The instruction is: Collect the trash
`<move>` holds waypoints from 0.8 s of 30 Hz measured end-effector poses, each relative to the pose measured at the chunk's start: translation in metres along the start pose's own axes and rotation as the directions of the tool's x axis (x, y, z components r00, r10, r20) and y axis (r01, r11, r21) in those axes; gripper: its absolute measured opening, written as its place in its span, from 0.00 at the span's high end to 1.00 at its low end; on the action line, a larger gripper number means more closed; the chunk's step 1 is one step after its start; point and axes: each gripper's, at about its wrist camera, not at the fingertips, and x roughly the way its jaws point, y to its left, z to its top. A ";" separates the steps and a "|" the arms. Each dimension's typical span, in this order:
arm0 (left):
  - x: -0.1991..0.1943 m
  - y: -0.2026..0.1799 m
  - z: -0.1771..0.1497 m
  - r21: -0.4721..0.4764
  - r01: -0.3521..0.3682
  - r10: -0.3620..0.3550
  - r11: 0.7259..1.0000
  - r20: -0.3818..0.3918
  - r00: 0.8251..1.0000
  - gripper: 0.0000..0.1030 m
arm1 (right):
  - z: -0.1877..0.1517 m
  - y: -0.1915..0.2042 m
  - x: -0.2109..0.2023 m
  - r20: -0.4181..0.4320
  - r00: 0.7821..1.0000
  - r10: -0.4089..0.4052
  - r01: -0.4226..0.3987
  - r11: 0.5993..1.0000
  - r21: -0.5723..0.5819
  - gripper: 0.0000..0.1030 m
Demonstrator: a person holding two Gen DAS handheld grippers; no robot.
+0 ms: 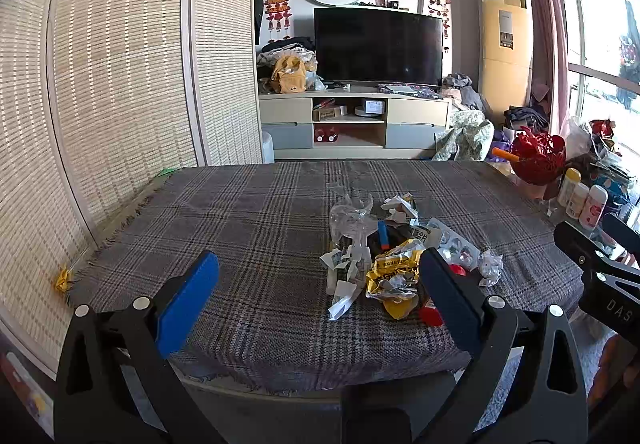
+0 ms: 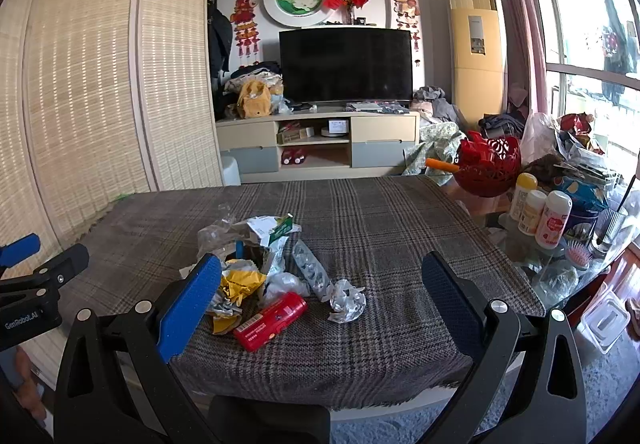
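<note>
A heap of trash lies on the plaid-covered table (image 1: 240, 228): a yellow wrapper (image 1: 394, 272), clear crumpled plastic (image 1: 348, 220), white paper scraps (image 1: 340, 296), an empty blister pack (image 1: 452, 244) and a crumpled white wad (image 1: 490, 266). In the right wrist view the heap shows a red tube (image 2: 272, 320), the yellow wrapper (image 2: 240, 282), the blister pack (image 2: 310, 272) and the white wad (image 2: 346, 300). My left gripper (image 1: 320, 296) is open and empty, above the table's near edge, left of the heap. My right gripper (image 2: 320, 296) is open and empty, above the near edge, over the heap's right side.
A red basket (image 2: 488, 164) and several bottles (image 2: 540, 212) crowd a glass side table at the right. A bamboo screen (image 1: 120, 64) stands on the left. A TV (image 1: 378, 44) on a cabinet stands beyond the table's far edge.
</note>
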 end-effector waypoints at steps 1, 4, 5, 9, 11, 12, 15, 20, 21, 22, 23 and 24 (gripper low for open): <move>0.000 0.000 0.000 -0.001 0.001 -0.001 1.000 0.000 1.000 0.08 | -0.001 -0.001 -0.001 -0.001 1.000 0.000 0.000 1.000 0.000 0.03; -0.001 -0.001 0.000 -0.001 0.004 -0.004 1.000 -0.003 1.000 0.08 | -0.001 0.001 0.000 -0.004 1.000 0.000 0.000 1.000 0.000 0.03; -0.001 -0.001 0.000 -0.001 0.003 -0.003 1.000 -0.004 1.000 0.08 | -0.002 0.001 -0.001 -0.004 1.000 0.000 0.000 1.000 0.000 0.03; -0.001 -0.004 0.000 0.003 0.001 -0.001 1.000 -0.002 1.000 0.08 | -0.001 0.000 0.000 -0.003 1.000 0.001 -0.001 1.000 0.003 0.03; -0.001 -0.004 0.001 0.004 0.000 0.000 1.000 -0.002 1.000 0.08 | -0.002 0.000 0.000 -0.004 1.000 0.001 -0.001 1.000 0.003 0.03; -0.001 -0.004 0.001 0.004 0.001 -0.001 1.000 -0.002 1.000 0.08 | -0.001 -0.001 0.000 -0.004 1.000 0.001 -0.001 1.000 0.005 0.03; -0.001 -0.005 0.001 0.005 -0.001 0.001 1.000 -0.001 1.000 0.08 | -0.002 -0.001 0.000 -0.004 1.000 0.001 -0.001 1.000 0.005 0.03; 0.000 -0.004 0.001 0.007 0.000 0.000 1.000 -0.003 1.000 0.08 | -0.002 -0.001 0.000 -0.005 1.000 0.003 -0.003 1.000 0.006 0.03; 0.000 -0.004 0.001 0.007 0.001 -0.001 1.000 -0.004 1.000 0.08 | -0.001 -0.001 0.000 -0.005 1.000 0.003 -0.003 1.000 0.007 0.03; 0.000 -0.003 0.001 0.008 0.001 -0.001 1.000 -0.004 1.000 0.08 | -0.002 0.000 -0.001 -0.006 1.000 0.003 -0.003 1.000 0.007 0.03; 0.000 -0.003 0.001 0.008 0.000 0.000 1.000 -0.004 1.000 0.08 | -0.001 0.002 0.004 -0.007 1.000 0.001 -0.001 1.000 0.008 0.03; 0.000 -0.003 0.001 0.007 0.000 0.000 1.000 -0.004 1.000 0.08 | -0.001 0.002 0.004 -0.007 1.000 0.001 -0.001 1.000 0.007 0.03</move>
